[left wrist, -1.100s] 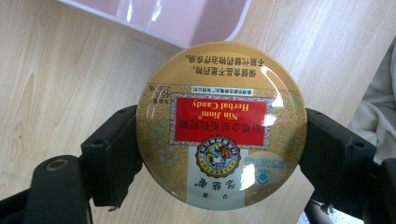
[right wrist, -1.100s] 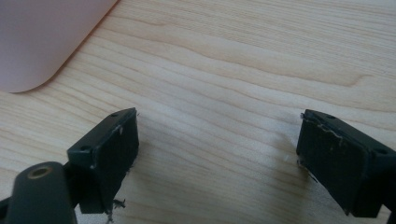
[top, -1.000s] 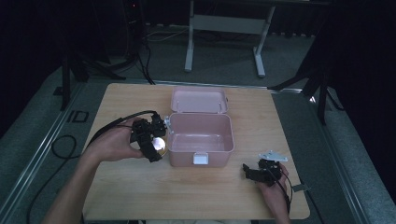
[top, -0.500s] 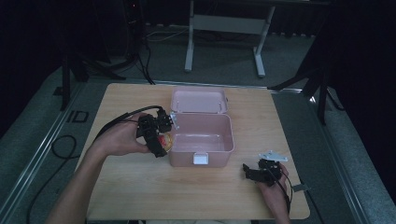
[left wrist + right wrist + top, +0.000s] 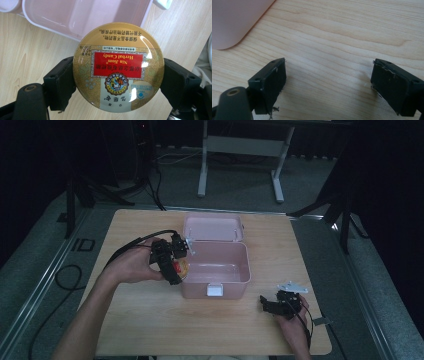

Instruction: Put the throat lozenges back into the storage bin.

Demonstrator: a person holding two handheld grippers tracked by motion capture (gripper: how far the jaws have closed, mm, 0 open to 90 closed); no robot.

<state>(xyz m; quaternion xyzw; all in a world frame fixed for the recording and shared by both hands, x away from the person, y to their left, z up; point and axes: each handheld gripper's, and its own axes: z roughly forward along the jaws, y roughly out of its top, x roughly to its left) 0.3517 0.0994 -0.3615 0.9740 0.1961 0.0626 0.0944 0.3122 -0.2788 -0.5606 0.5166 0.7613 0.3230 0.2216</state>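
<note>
Left claw [image 5: 117,82] pinching candy tin [image 5: 118,67] | I clear pink box [image 5: 240,277] rim, lower inside | right claw [image 5: 329,87] spread, resting on desk [image 5: 342,32]

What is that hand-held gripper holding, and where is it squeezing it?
The left hand-held gripper holds a round golden herbal candy tin, clamped by its opposite side edges. The right hand-held gripper holds nothing.

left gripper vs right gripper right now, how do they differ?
Load: the left gripper is shut on a round Nin Jiom Herbal Candy tin; the right gripper holds nothing, its jaws wide apart.
Place: the left gripper is raised at the left rim of the open pink box; the right gripper sits low at the wooden table's right front, clear of the box.
Shared: both are hand-held, with black two-jaw ends.
</note>
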